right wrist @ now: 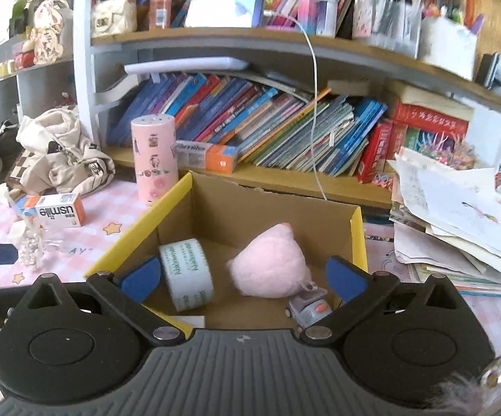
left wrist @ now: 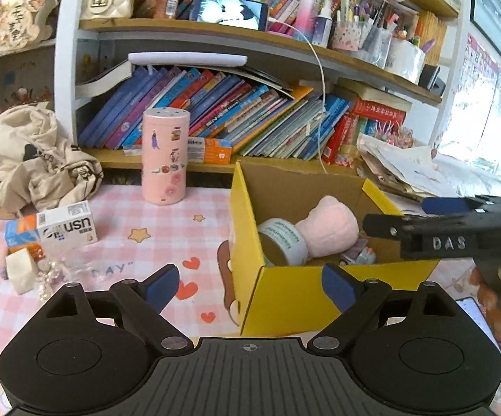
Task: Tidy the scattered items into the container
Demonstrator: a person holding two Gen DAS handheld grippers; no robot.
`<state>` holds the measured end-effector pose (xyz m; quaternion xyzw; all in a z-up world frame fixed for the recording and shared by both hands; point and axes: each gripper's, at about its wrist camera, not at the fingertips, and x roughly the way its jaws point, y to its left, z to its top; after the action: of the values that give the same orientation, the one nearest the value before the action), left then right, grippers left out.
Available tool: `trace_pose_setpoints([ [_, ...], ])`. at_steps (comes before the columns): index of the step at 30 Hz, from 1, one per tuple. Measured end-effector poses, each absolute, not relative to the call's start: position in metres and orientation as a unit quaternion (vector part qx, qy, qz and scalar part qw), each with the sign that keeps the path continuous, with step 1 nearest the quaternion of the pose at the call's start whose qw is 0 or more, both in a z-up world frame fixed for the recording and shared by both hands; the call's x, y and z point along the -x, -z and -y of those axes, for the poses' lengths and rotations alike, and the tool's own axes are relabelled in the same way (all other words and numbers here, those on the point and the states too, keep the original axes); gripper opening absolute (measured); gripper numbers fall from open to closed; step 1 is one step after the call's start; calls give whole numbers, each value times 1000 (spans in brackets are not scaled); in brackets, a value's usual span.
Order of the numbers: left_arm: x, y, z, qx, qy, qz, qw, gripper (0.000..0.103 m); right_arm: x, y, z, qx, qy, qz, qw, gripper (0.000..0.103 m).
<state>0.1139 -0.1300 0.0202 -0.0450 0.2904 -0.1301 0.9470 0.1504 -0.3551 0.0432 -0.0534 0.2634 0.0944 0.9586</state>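
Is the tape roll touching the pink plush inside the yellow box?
Apart. The right wrist view shows bare cardboard floor between the tape roll and the pink plush in the yellow box.

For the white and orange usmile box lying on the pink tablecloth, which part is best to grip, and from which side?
Grip the usmile box across its two long faces, near the middle, coming down from above with the left hand-held gripper, which is open and nearer. The box lies flat on its long side, so those faces are parallel. The beads beside its orange end probably make an end approach awkward.
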Motion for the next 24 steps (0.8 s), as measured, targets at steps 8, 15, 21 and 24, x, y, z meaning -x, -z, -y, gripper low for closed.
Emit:
trace_pose_setpoints([
  [8, -94, -16, 106, 41, 113, -296, 948, 92, -108, -37, 322, 74, -71, -245, 964, 103],
  [15, -81, -15, 90, 24, 112, -297, 948, 92, -78, -27, 294, 71, -53, -261, 961, 103],
  [21, -72, -14, 76, 29, 113, -293, 949, 93, -57, -22, 269, 80, -61, -270, 958, 103],
  [24, -67, -13, 72, 22, 116, -296, 948, 93, -50, -19, 264, 72, -52, -279, 956, 103],
])
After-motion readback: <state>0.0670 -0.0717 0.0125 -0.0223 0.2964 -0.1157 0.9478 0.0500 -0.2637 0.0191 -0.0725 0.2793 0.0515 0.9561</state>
